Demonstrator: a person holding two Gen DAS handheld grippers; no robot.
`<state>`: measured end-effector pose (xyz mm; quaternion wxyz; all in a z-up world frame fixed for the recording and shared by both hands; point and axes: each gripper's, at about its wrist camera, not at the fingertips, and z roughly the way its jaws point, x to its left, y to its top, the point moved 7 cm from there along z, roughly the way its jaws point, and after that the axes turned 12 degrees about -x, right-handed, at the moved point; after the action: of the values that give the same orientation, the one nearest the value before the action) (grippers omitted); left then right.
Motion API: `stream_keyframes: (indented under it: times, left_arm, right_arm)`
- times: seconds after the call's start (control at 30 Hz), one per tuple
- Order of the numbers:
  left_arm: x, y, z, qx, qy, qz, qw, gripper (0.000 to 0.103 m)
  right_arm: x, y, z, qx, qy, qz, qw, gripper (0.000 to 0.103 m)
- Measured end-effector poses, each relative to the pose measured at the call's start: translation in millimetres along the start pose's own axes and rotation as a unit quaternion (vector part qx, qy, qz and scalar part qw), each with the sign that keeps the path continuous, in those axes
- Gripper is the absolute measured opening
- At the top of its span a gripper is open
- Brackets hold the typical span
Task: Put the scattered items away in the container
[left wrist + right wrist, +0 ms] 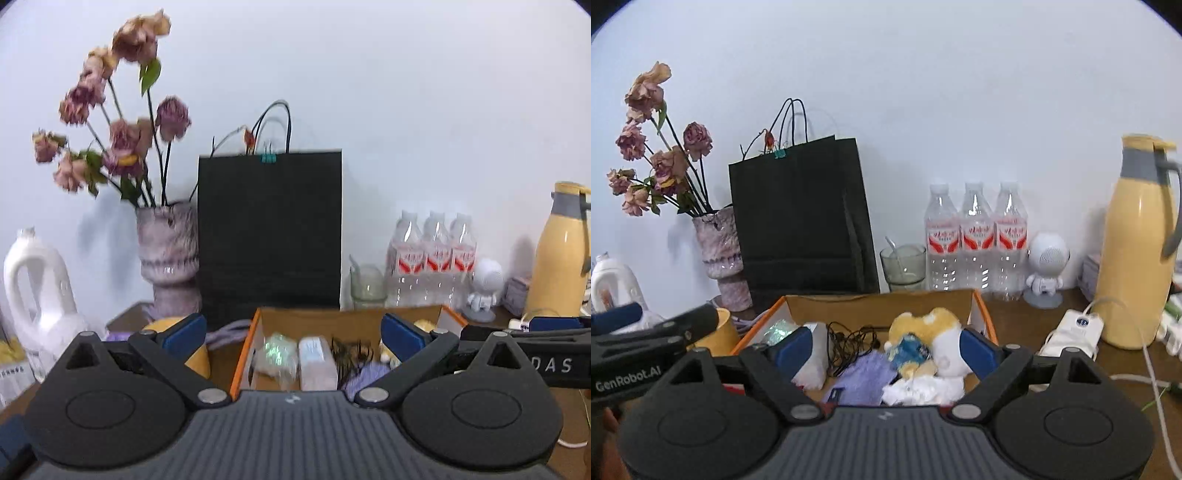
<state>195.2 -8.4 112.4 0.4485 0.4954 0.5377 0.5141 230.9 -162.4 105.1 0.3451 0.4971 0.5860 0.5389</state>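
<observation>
An open cardboard box [243, 350] with an orange rim sits just in front of both grippers. Inside lie an iridescent packet [279, 354], a white tissue pack [317, 362], a tangled black cable [351, 354] and a purple cloth [367, 373]. The right wrist view shows the same box [879, 304] with a yellow-and-white plush toy [931, 328], the purple cloth [866, 376], crumpled white tissue [923, 391] and the cable [853, 339]. My left gripper [293, 332] is open over the box's near side with nothing between its pads. My right gripper [886, 347] is also open and holds nothing.
Along the wall stand a black paper bag [269, 236], a vase of dried flowers [168, 254], a glass [905, 266], three water bottles [975, 236], a white figurine [1047, 266] and a yellow thermos [1137, 251]. A yellow cup [718, 332] sits left of the box, a white charger [1075, 328] with cables right.
</observation>
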Motion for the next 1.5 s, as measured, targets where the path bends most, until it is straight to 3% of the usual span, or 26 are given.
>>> stream_keyframes:
  times: [0.1, 0.2, 0.27, 0.4, 0.47, 0.57, 0.67, 0.77, 0.8, 0.87, 0.93, 1.0, 1.1, 1.17, 1.23, 1.3, 1.37, 1.5]
  left_arm:
    - [0.4, -10.4, -9.9, 0.01, 0.006, 0.013, 0.9999, 0.103]
    - [5.9, -30.4, -48.1, 0.031, -0.004, 0.009, 0.9995, 0.103]
    - [8.1, -51.7, -83.6, 0.048, -0.036, 0.013, 0.9981, 0.103]
    - [23.1, -96.6, -146.7, 0.092, -0.041, -0.019, 0.9947, 0.103]
    - [27.8, -117.6, -167.3, 0.115, -0.043, -0.026, 0.9921, 0.103]
    - [27.4, -133.2, -179.0, 0.139, -0.048, 0.003, 0.9891, 0.103]
    - [26.1, -128.8, -167.7, 0.128, -0.059, -0.005, 0.9901, 0.103]
    - [23.9, -122.4, -140.3, 0.128, -0.068, -0.004, 0.9894, 0.101]
    - [24.0, -120.8, -131.8, 0.126, -0.067, 0.003, 0.9897, 0.098]
    - [23.0, -119.1, -113.1, 0.125, -0.076, 0.028, 0.9889, 0.088]
    - [24.1, -120.6, -92.6, 0.136, -0.082, 0.042, 0.9865, 0.07]
    - [24.6, -123.2, -75.8, 0.147, -0.101, 0.034, 0.9834, 0.066]
    - [23.2, -126.9, -50.7, 0.164, -0.128, 0.028, 0.9777, 0.062]
    - [22.3, -129.0, -33.1, 0.161, -0.149, 0.022, 0.9752, 0.061]
    - [22.0, -133.5, -17.0, 0.175, -0.165, 0.019, 0.9706, 0.054]
    - [20.0, -137.6, -2.5, 0.189, -0.179, 0.013, 0.9653, 0.048]
    - [16.2, -142.1, 7.3, 0.207, -0.19, 0.01, 0.9598, 0.042]
    - [8.4, -147.2, 18.4, 0.217, -0.194, 0.011, 0.9566, 0.04]
  right_arm:
    - [0.2, -7.2, -8.7, 0.003, -0.006, -0.002, 1.0, 0.086]
    - [4.1, -21.3, -43.8, 0.006, -0.011, -0.017, 1.0, 0.086]
    - [8.5, -37.9, -79.0, 0.011, -0.006, -0.022, 1.0, 0.087]
    - [16.8, -82.4, -144.0, 0.033, 0.026, -0.011, 0.999, 0.087]
    - [18.8, -105.7, -167.2, 0.053, 0.026, -0.011, 0.998, 0.087]
    - [21.5, -127.4, -182.8, 0.074, 0.016, -0.026, 0.997, 0.086]
    - [25.6, -133.4, -170.6, 0.083, 0.025, -0.031, 0.996, 0.085]
    - [27.0, -138.5, -141.6, 0.099, 0.02, -0.042, 0.994, 0.069]
    - [26.3, -140.4, -132.9, 0.106, 0.022, -0.043, 0.993, 0.063]
    - [27.6, -143.2, -111.5, 0.119, 0.028, -0.047, 0.991, 0.06]
    - [29.7, -146.3, -91.7, 0.133, 0.031, -0.06, 0.989, 0.059]
    - [33.0, -146.9, -74.7, 0.136, 0.034, -0.067, 0.988, 0.055]
    - [37.2, -147.6, -55.9, 0.146, 0.041, -0.074, 0.986, 0.039]
    - [38.1, -147.7, -47.3, 0.152, 0.047, -0.074, 0.984, 0.034]
    - [37.4, -149.0, -41.4, 0.157, 0.046, -0.071, 0.984, 0.03]
    - [36.5, -151.7, -37.0, 0.164, 0.047, -0.074, 0.983, 0.018]
    - [34.3, -151.3, -36.5, 0.162, 0.042, -0.079, 0.983, 0.018]
    - [23.4, -148.5, -34.2, 0.162, 0.032, -0.064, 0.984, 0.018]
